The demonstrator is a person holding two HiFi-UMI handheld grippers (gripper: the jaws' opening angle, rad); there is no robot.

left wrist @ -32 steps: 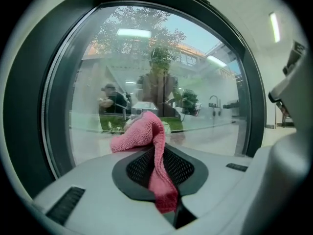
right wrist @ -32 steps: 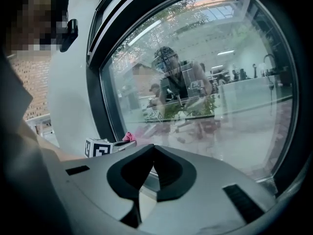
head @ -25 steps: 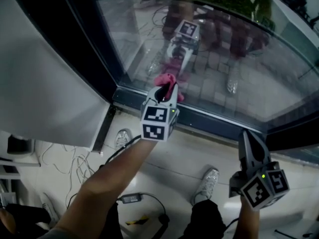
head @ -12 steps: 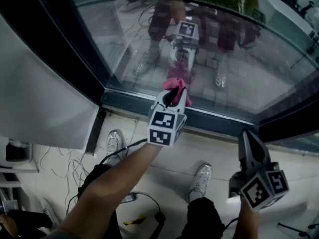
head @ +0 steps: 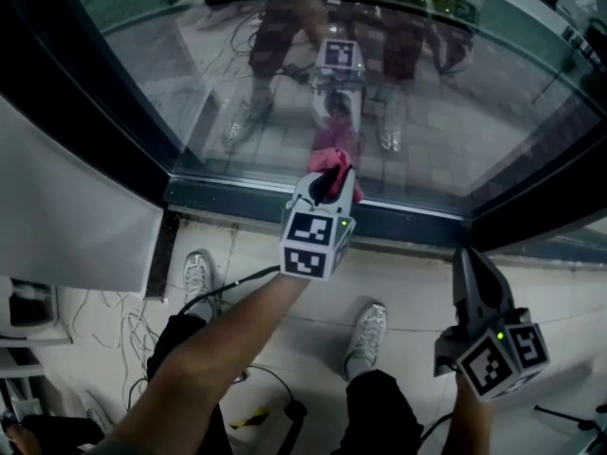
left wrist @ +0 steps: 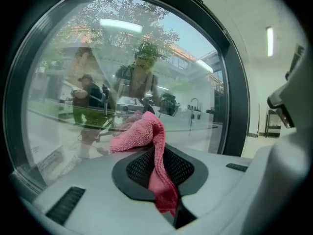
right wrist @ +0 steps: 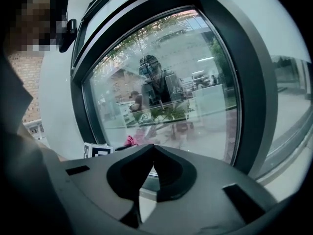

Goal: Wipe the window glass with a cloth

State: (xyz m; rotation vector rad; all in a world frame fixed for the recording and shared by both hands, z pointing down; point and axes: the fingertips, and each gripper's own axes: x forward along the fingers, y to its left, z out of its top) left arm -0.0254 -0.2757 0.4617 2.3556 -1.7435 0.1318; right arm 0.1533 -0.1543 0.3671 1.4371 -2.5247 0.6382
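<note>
**Limp cloth, pinched mid-fold**

Your left gripper is clamped on the pink cloth — a light, soft rag, I judge. Its loose end bunches past the jaw tips, seemingly against the window glass low by the frame. Take a deeper bite if it creeps out. Your right gripper hangs low — jaws together, nothing between them.

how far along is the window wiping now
Done: the pink microfibre cloth is clamped in the jaws of the left gripper. In hand: it meets the window glass low, near the dark bottom frame. Left: no wiped patch shows, so probably most of the pane; right gripper shut, empty.
</note>
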